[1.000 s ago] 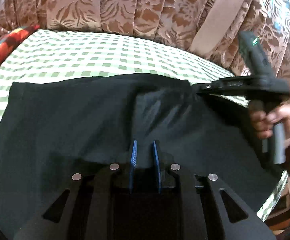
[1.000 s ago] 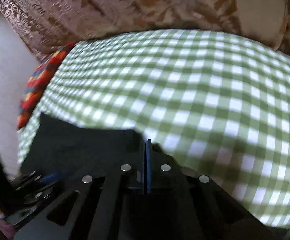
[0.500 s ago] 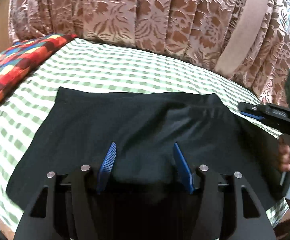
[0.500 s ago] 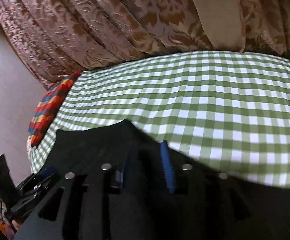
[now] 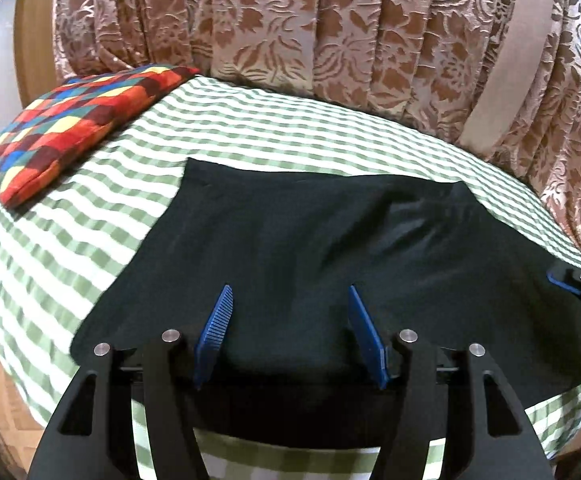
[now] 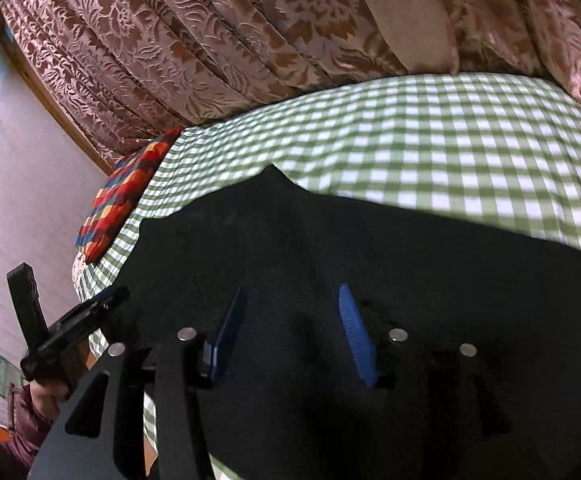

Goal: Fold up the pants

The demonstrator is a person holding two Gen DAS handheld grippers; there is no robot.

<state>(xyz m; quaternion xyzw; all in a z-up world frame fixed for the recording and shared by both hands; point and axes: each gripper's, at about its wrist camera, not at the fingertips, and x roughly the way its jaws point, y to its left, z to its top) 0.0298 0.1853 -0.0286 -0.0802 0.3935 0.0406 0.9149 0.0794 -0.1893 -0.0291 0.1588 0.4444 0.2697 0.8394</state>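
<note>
**Both tongs released above the black pants on the bed**

The left tongs (image 5: 290, 334) stand spread wide, their blue pads (image 5: 215, 332) apart with nothing between them, held over the near edge of the black pants (image 5: 310, 240). The right tongs (image 6: 292, 332) are likewise released, the blue pads (image 6: 354, 336) well apart and gripping nothing, with dark cloth (image 6: 370, 248) beneath and ahead of them.

The pants lie spread on a bed covered with a green and white checked sheet (image 5: 90, 220). From the left wrist view their far edge runs roughly straight across, with a few shallow creases towards the right side; the near edge reaches the front of the bed. From the right wrist view one corner of the cloth comes to a small peak against the checked sheet (image 6: 450, 140).

At the right edge of the left wrist view a part of the right tongs (image 5: 570, 280) shows just beside the pants. In the right wrist view the left tongs (image 6: 82, 320) appear low on the left, held in a hand (image 6: 48, 396).

A multicoloured chequered pillow (image 5: 70, 128) lies at the far left corner of the bed, well apart from the pants. A brown flowered curtain (image 5: 330, 32) hangs behind the bed.
</note>
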